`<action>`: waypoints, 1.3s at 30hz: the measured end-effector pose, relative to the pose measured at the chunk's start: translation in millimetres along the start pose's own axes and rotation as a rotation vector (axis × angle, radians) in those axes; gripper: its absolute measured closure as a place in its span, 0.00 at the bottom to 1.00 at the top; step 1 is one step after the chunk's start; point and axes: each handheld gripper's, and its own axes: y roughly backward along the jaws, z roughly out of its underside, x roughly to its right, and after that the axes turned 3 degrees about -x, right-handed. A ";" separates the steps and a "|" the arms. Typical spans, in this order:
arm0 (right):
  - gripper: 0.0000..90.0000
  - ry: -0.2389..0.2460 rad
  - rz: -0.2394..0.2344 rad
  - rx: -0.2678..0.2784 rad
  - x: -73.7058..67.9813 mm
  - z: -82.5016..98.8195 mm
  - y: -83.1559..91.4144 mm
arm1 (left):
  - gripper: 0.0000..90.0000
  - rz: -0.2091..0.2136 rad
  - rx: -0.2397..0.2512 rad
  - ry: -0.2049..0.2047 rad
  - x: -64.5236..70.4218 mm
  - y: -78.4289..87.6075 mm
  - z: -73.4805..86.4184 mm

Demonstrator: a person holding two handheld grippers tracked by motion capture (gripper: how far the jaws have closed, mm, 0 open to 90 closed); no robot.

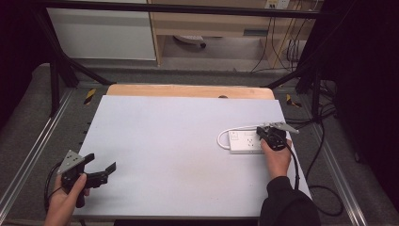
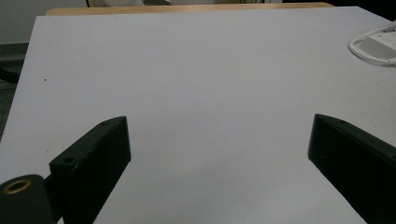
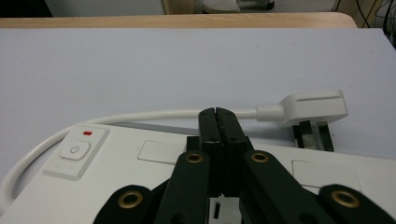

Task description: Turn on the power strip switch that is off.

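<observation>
A white power strip (image 1: 241,141) lies on the right side of the white tabletop (image 1: 179,136). Its cable (image 3: 140,116) loops round to a white plug (image 3: 317,106) resting beside it on the table. At the strip's left end sit a power button (image 3: 74,150) and a red light (image 3: 87,133). My right gripper (image 1: 261,133) hovers over the middle of the strip, jaws pressed together with nothing between them (image 3: 217,114). My left gripper (image 1: 101,163) sits low near the front left corner, jaws wide apart over bare table (image 2: 219,135). The strip's cable loop (image 2: 373,46) appears far right there.
A wooden edge (image 1: 188,90) runs behind the white top. Black frame posts (image 1: 54,80) stand at both back corners, with dark cables (image 1: 324,141) trailing on the floor to the right. A shelf unit (image 1: 211,28) stands beyond the table.
</observation>
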 end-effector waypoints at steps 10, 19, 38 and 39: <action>1.00 -0.001 0.002 0.001 2.3 -1.0 -0.6 | 0.07 0.001 -0.001 -0.002 0.0 0.0 -0.1; 1.00 -0.014 -0.015 0.011 1.1 -3.1 2.1 | 0.07 0.000 0.000 -0.001 -0.1 0.1 0.0; 0.97 0.000 -0.021 0.016 -0.7 -7.8 6.6 | 0.07 0.001 0.002 0.000 -0.2 0.6 -0.1; 0.96 0.001 -0.021 0.015 -0.8 -8.1 6.9 | 0.07 0.001 0.002 0.000 -0.2 0.5 -0.1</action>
